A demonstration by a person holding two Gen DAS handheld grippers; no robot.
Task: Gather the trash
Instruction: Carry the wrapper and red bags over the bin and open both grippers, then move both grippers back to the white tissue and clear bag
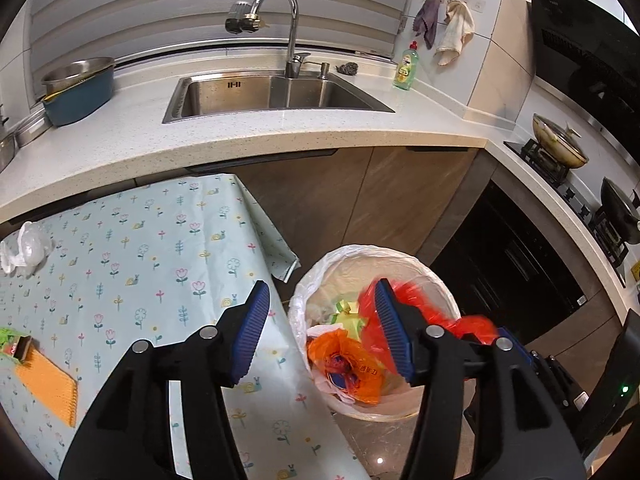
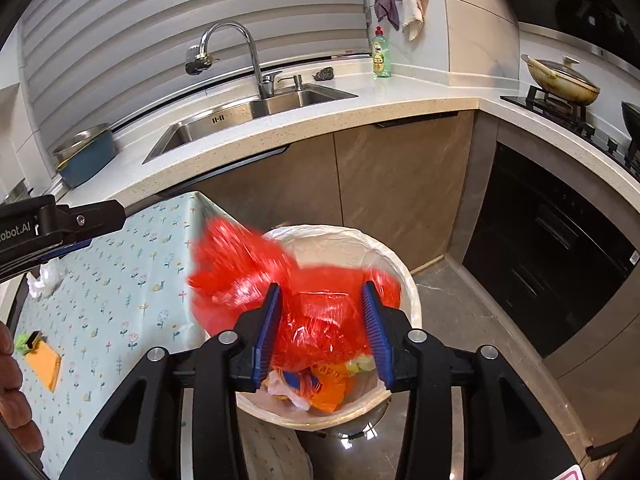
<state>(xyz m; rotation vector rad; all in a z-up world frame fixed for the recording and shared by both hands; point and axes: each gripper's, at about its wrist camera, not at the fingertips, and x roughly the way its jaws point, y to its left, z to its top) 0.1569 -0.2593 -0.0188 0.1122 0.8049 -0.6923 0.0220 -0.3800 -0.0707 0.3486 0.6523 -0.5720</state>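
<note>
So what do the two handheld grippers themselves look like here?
Both the left gripper and the right gripper are matte black plastic with silver round rivets, and their jaws carry ribbed blue pads. In the right wrist view, the left gripper's body bears white lettering ending "obot.AI".

This is a home kitchen. There is a sink (image 1: 276, 94) with a tap (image 1: 280, 20), dish soap (image 1: 406, 66), a stove (image 1: 560, 172) with pans, and an oven (image 2: 556, 264).

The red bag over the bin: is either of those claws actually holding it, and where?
Neither seems to. The red bag is blurred between the right gripper's parted pads, over the bin. The left gripper is open and empty.
</note>
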